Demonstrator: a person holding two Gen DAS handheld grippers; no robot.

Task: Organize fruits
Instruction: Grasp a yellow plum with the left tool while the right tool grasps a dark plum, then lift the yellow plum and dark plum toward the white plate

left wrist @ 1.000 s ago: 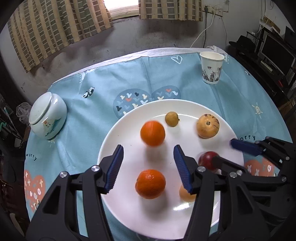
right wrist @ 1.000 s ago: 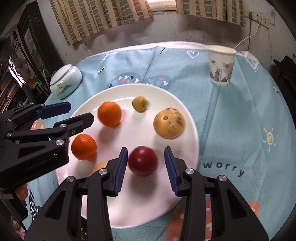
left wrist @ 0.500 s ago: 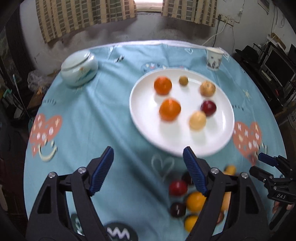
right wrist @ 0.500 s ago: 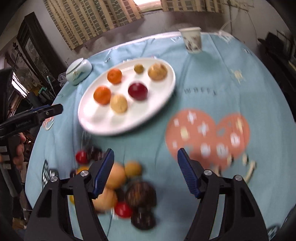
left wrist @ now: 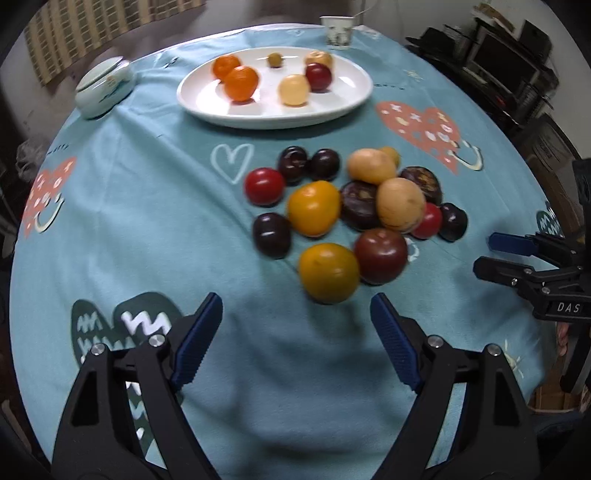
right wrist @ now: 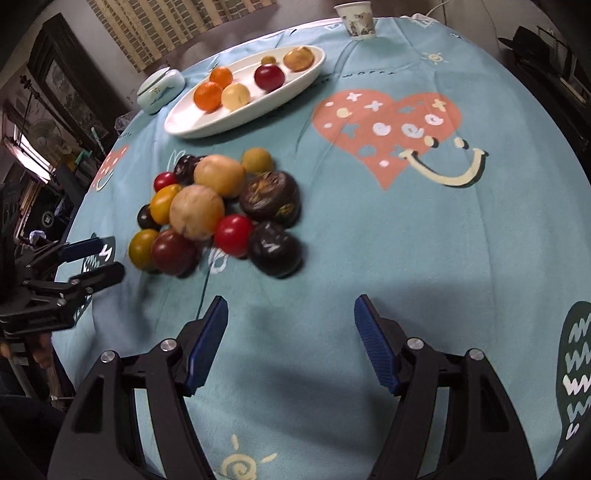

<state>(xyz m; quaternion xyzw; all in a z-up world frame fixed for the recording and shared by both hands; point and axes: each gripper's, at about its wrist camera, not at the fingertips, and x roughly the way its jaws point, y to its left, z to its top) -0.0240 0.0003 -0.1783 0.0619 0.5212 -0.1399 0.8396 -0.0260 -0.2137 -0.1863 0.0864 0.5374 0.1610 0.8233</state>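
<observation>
A white plate at the far side of the table holds several fruits, among them two oranges, a red one and a pale yellow one. A pile of loose fruit, dark purple, red, yellow and tan, lies on the blue tablecloth nearer to me. My left gripper hovers just short of a yellow fruit; its jaws are opening with nothing between them. My right gripper stands open and empty to the right of the pile.
A paper cup stands at the far edge. A pale lidded ceramic jar sits left of the plate. Dark furniture and electronics crowd the right side beyond the round table's rim.
Both grippers have drawn back from the plate to the near side of the table and opened wider. The orange and the red fruit stayed on the plate. The loose pile came into view.
</observation>
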